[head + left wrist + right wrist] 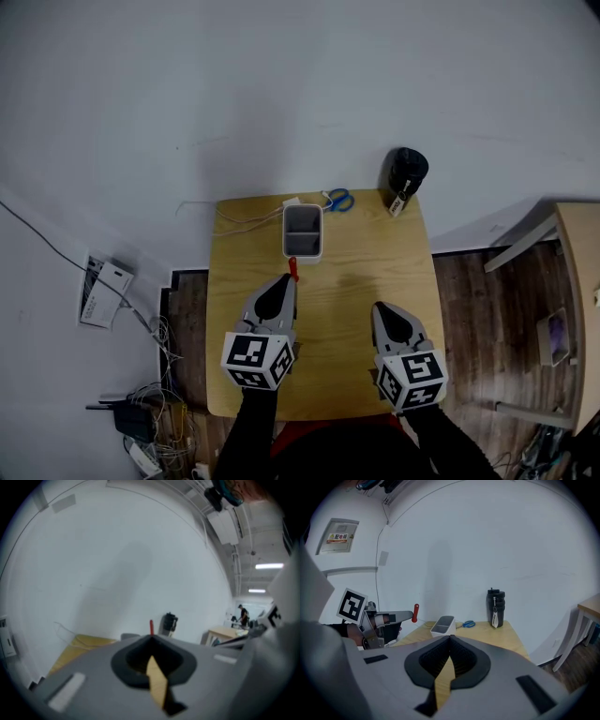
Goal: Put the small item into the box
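Two grippers, both over the near half of one wooden table [375, 272]. The left gripper [289, 278] is clamped on one small red item [292, 269]: its jaws are pressed together, with the red piece sticking up out of the tips. It's seen upright in the left gripper view [151, 626] and in the right gripper view [415, 612]. The item is not in the box; it's held just at the near edge of the one white box [303, 232], which is open-topped with a grey inside. The right gripper [380, 307] sits to the right of the left one and nearer, with its jaws closed together on nothing. On the far edge of the table there is one pair of blue scissors [339, 199] just right of the box. One black bottle [407, 178] stands upright at the far right corner. One white cable [246, 218] lies to the left of the box.
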`<state>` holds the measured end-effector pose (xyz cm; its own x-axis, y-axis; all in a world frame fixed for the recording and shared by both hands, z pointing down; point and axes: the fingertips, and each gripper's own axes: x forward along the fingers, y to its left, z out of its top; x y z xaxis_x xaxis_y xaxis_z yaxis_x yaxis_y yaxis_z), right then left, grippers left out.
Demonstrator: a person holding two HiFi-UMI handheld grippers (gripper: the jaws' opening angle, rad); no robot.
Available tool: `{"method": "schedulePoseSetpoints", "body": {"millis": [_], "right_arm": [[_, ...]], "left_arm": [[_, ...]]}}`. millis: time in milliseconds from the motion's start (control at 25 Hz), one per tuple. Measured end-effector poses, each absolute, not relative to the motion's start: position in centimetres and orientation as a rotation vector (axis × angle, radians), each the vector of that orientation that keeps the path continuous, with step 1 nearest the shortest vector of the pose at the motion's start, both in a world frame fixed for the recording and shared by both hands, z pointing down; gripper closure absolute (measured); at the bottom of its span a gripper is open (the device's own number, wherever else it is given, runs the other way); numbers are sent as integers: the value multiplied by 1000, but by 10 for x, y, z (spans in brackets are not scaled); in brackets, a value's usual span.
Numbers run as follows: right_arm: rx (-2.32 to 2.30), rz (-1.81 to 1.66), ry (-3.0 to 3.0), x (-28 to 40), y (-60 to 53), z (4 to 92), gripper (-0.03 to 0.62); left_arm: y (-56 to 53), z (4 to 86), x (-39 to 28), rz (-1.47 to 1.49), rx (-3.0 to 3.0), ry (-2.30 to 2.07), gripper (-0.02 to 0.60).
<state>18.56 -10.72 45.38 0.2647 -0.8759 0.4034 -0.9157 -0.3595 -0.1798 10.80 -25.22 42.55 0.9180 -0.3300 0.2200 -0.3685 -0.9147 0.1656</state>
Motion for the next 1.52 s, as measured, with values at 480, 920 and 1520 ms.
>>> {"method": "schedulePoseSetpoints", "body": {"millis": [480,920,1520], "right_arm": [[2468,702,-1693,213,-148,462,586],[2488,733,-1610,211,-180,482,586],[2450,804,-1578,204,-201,512,586]], "left_arm": [[-296,446,160,352,2890,-488,578],[-323,487,177,422,2862,-414,578],[-331,521,182,542,2840,-390,578]]}}
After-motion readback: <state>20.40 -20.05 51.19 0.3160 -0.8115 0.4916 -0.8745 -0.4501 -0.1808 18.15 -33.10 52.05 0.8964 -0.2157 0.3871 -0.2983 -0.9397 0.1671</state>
